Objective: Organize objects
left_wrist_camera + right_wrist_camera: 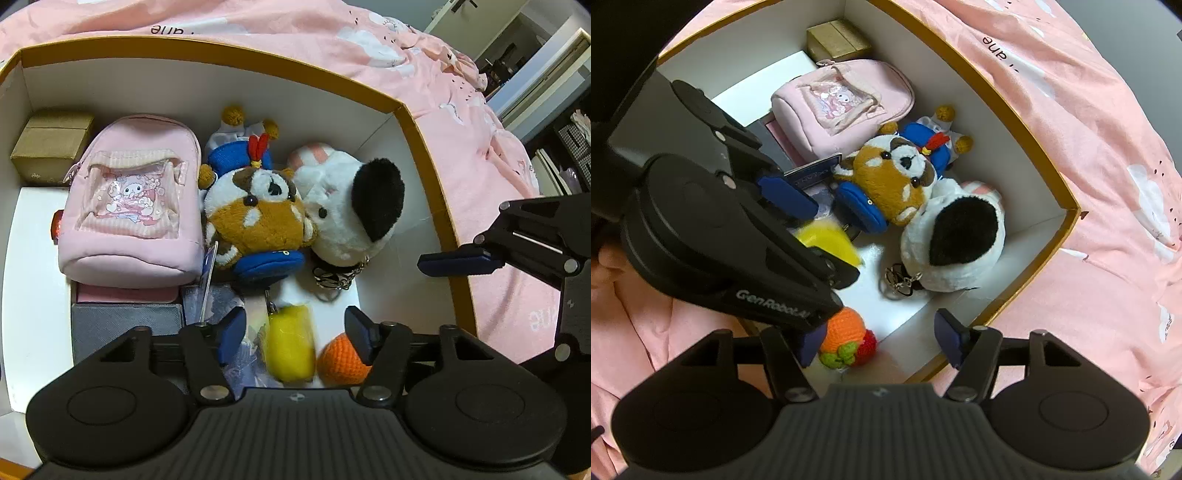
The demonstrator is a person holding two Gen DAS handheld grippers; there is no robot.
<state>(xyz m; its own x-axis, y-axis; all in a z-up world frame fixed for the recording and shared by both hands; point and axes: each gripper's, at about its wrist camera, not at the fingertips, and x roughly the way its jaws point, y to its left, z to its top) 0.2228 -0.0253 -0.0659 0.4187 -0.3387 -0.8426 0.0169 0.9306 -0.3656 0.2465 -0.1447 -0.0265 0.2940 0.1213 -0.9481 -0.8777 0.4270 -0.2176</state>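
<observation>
A white box with a gold rim [424,147] lies on a pink bedspread and holds soft toys. My left gripper [295,332] hangs open over the box's near end, with a yellow plush [290,343] lying loose between its fingers. An orange crocheted fruit [343,358] sits by its right finger. My right gripper [881,338] is open above the box's near corner, the orange crocheted fruit [846,328] close to its left finger and clear of the right pad. A brown-and-white plush [255,218] and a white plush with a black ear [351,214] lie mid-box.
A pink pouch [129,199] lies at the box's left, a small gold box [51,144] in the far left corner, and a grey box [125,325] at the near left. Key rings [332,277] trail from the plushes. The pink bedspread [480,147] surrounds the box.
</observation>
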